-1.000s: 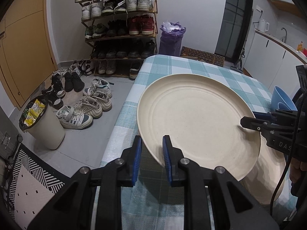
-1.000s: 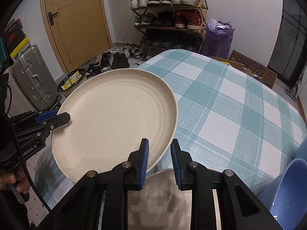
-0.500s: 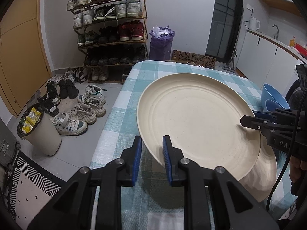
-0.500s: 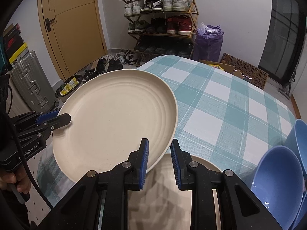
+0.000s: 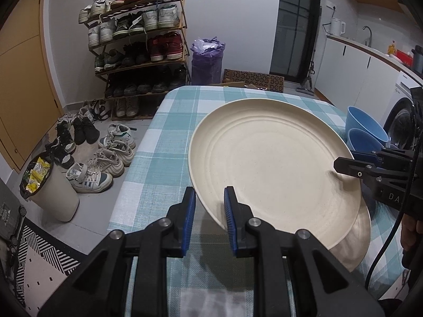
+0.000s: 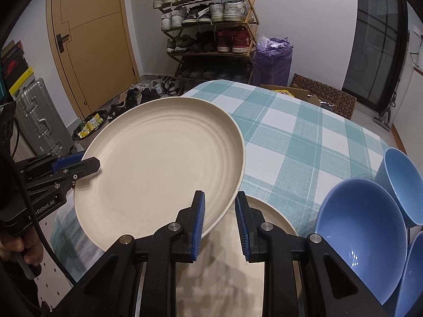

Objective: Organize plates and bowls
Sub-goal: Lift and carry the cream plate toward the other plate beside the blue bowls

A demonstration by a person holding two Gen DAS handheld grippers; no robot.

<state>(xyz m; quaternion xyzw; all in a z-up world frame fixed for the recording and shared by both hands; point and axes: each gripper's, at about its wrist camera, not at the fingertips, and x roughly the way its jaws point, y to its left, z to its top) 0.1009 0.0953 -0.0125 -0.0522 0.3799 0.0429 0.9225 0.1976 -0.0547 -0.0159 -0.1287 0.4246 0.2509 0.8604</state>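
Note:
A large cream plate (image 5: 272, 163) is held in the air between both grippers, over a second cream plate (image 5: 354, 248) that lies on the checked tablecloth (image 5: 164, 142). My left gripper (image 5: 210, 208) is shut on the held plate's near rim. My right gripper (image 6: 219, 211) grips the opposite rim of the same plate (image 6: 164, 163); the lower plate (image 6: 269, 219) shows under it. Blue bowls (image 6: 362, 227) stand at the right; they also show in the left wrist view (image 5: 364, 129).
The table's left edge (image 5: 132, 174) drops to a floor with loose shoes (image 5: 100, 163) and a bin (image 5: 47, 187). A shoe rack (image 5: 137, 50) and a purple bag (image 5: 206, 60) stand beyond the table. A suitcase (image 6: 39, 124) and door (image 6: 92, 39) are at the left.
The held plate has moved toward the bowls and over the lower plate, covering more of it. Both grippers keep their grip. More of the blue bowls has come into view.

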